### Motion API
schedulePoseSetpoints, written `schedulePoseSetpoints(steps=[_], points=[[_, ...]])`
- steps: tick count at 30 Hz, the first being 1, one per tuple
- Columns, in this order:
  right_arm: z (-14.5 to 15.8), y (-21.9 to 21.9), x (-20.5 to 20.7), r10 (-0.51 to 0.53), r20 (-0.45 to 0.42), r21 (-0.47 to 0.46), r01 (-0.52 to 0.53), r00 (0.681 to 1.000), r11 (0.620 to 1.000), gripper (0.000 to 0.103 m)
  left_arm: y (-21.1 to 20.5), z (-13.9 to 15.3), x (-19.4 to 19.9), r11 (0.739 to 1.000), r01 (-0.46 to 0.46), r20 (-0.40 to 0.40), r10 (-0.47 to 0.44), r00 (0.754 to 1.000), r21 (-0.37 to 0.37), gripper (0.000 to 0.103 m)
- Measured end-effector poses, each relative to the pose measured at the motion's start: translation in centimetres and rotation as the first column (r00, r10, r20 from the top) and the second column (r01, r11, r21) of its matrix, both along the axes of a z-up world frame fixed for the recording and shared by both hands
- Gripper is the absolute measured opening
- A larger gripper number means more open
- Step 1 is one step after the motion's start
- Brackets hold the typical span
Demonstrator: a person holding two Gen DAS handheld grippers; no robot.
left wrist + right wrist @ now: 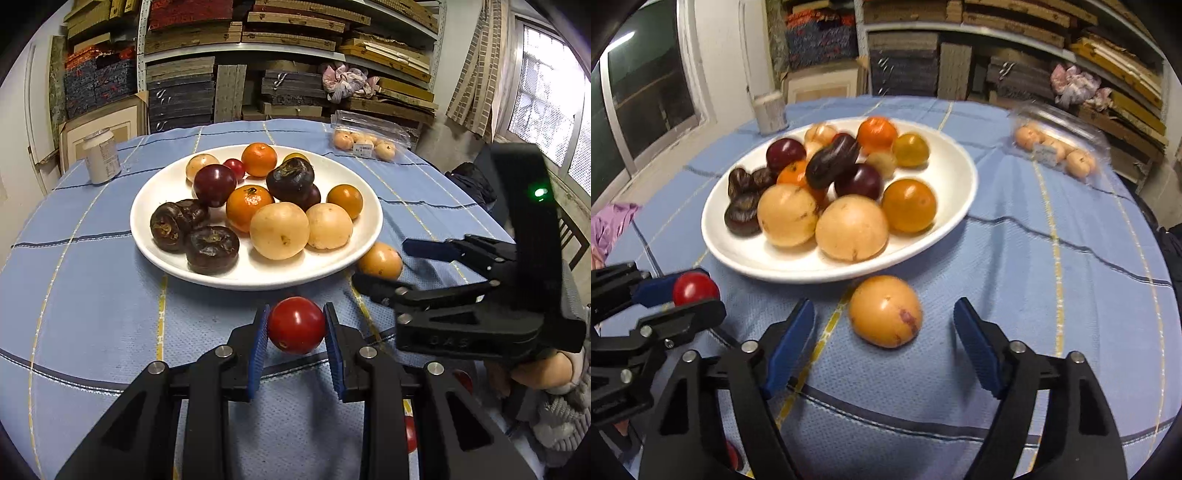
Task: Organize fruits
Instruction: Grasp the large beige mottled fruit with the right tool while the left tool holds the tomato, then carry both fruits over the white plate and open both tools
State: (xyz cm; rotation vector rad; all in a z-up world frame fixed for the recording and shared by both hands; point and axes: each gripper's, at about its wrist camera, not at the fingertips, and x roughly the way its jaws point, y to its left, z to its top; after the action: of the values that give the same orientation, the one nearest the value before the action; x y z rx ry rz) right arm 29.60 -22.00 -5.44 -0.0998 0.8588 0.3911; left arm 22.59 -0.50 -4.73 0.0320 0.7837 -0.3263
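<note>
A white plate (147, 236) (716, 243) on the blue cloth holds several fruits: oranges, pale yellow fruits, dark plums and wrinkled dark fruits. My left gripper (295, 328) is shut on a red tomato (296, 325), just in front of the plate; the right wrist view shows that tomato (694, 288) at its left edge. A pale yellow fruit (885, 311) (380, 260) lies on the cloth beside the plate's near rim. My right gripper (884, 321) straddles it, open, with gaps on both sides.
A white can (101, 157) stands behind the plate at the left. A clear plastic box of pale fruits (365, 142) (1056, 147) lies at the table's far right. Shelves of stacked boxes fill the background. A person's hand (535, 369) holds the right gripper.
</note>
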Motion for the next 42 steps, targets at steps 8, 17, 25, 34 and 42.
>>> schedulePoseSetpoints(steps=[8,17,25,34,42], points=[[-0.4,0.0,0.2,-0.005,-0.018,-0.016,0.005,1.0,1.0,0.04,0.0,-0.5,0.4,1.0,-0.007,-0.017,0.007,1.0,0.006,0.03],[1.2,-2.0,-3.4,-0.006,0.026,0.069,0.005,1.0,0.998,0.04,1.1,0.3,0.0,0.999,-0.03,0.005,0.03,1.0,-0.027,0.03],[6.9,-5.3,-2.6,-0.095,0.116,0.232,0.066,0.989,0.97,0.04,3.9,4.7,3.0,0.993,-0.105,0.064,0.109,0.992,-0.051,0.03],[6.4,-2.4,8.2,-0.099,0.007,0.26,0.093,0.995,0.961,0.04,6.5,5.4,12.2,0.972,-0.22,0.023,0.222,0.975,-0.083,0.03],[4.9,-3.9,10.4,-0.168,-0.035,0.347,0.169,0.985,0.923,0.069,7.4,3.2,13.7,0.959,-0.26,-0.012,0.26,0.966,-0.114,0.063]])
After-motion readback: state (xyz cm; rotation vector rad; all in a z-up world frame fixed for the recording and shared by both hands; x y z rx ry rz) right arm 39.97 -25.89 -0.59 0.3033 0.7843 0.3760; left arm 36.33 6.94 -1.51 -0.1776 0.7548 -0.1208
